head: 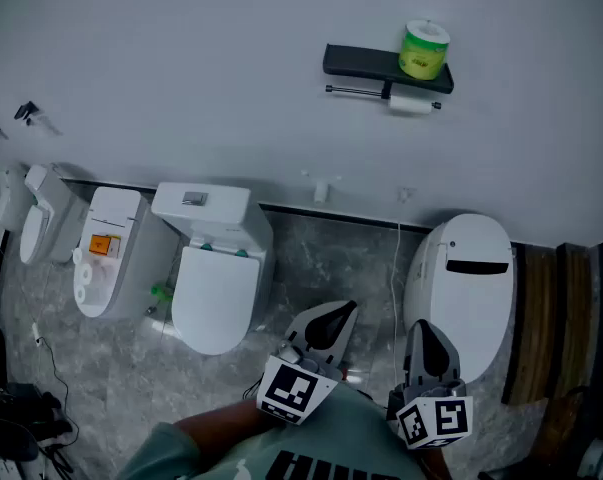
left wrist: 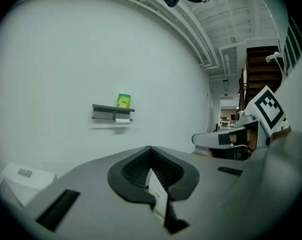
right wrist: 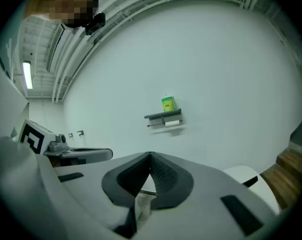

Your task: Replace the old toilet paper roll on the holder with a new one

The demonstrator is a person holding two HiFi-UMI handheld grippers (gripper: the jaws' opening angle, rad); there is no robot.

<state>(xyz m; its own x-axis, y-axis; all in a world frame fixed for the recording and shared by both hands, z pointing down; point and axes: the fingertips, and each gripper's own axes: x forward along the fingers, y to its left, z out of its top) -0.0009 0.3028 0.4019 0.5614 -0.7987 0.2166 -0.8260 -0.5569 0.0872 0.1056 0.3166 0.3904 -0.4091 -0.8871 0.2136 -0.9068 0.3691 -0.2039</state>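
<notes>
High on the white wall hangs a black shelf holder. A new roll in green wrapping stands on the shelf, and a thin, nearly used-up white roll hangs on the bar under it. My left gripper and right gripper are side by side close to my body, far below the holder. Both are shut with nothing between the jaws. The left gripper view has the green roll and the white roll far ahead. In the right gripper view the green roll stands over the white roll.
Several white toilets stand along the wall: one with a tank, one further left, and one with a shut lid right of my grippers. Wooden steps rise at the right. Cables lie on the grey floor at left.
</notes>
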